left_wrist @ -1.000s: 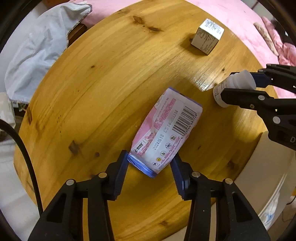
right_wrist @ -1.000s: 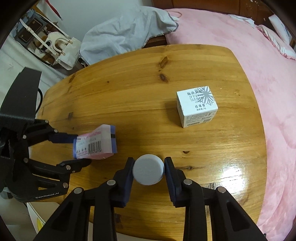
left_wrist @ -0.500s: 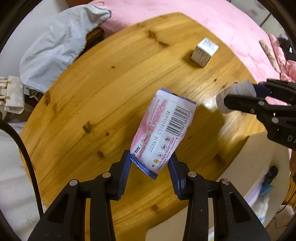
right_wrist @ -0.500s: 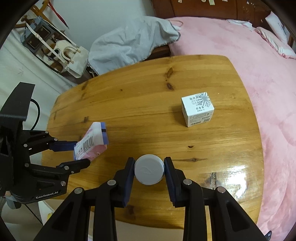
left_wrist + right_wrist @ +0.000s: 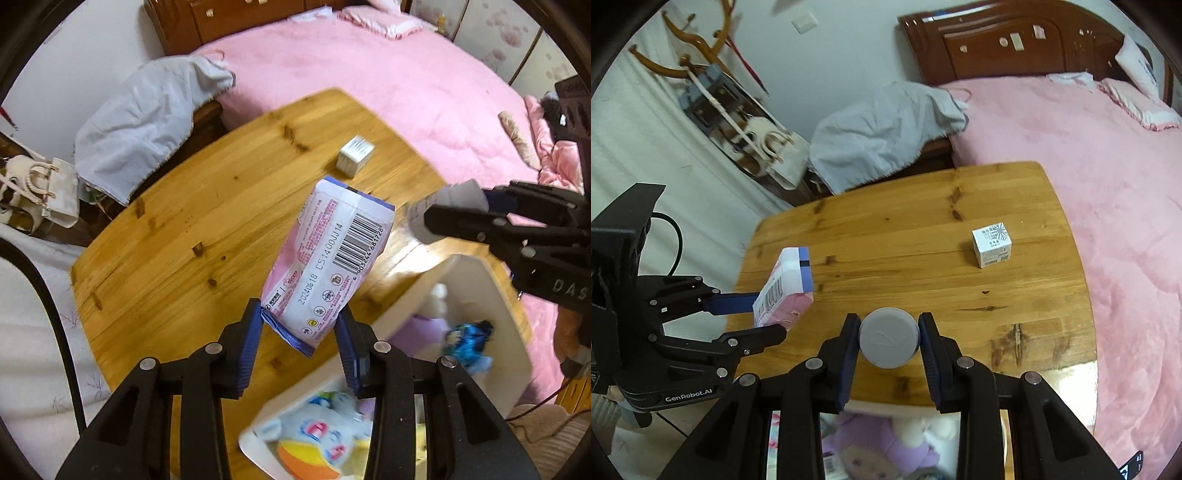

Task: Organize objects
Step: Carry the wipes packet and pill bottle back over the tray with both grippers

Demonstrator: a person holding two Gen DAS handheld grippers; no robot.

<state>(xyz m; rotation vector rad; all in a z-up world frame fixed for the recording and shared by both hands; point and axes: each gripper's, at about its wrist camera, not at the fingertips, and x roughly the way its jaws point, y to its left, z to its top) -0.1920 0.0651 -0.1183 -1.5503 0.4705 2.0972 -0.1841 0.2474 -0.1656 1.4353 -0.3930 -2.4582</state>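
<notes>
My left gripper (image 5: 301,334) is shut on the lower end of a pink and white tissue pack (image 5: 327,264) with a barcode, held up above the wooden table (image 5: 177,236). The same pack (image 5: 785,290) shows at the left of the right wrist view, pinched in the left gripper (image 5: 764,314). My right gripper (image 5: 888,341) is shut on a small white bottle with a grey round cap (image 5: 889,338), also lifted off the table; in the left wrist view that bottle (image 5: 443,206) juts from the right gripper (image 5: 461,208). A small white box (image 5: 992,246) stands on the table.
A white bin (image 5: 491,295) with plush toys and colourful items sits below the table's near edge. A pink bed (image 5: 1089,155) lies beyond and to the right. Grey cloth (image 5: 882,129) drapes over furniture behind the table. Handbags (image 5: 761,147) hang at the left wall.
Both grippers have risen with their loads; the table looks smaller and farther. The pack left the tabletop as the left jaws pinched in on it. The white bin has come into view below.
</notes>
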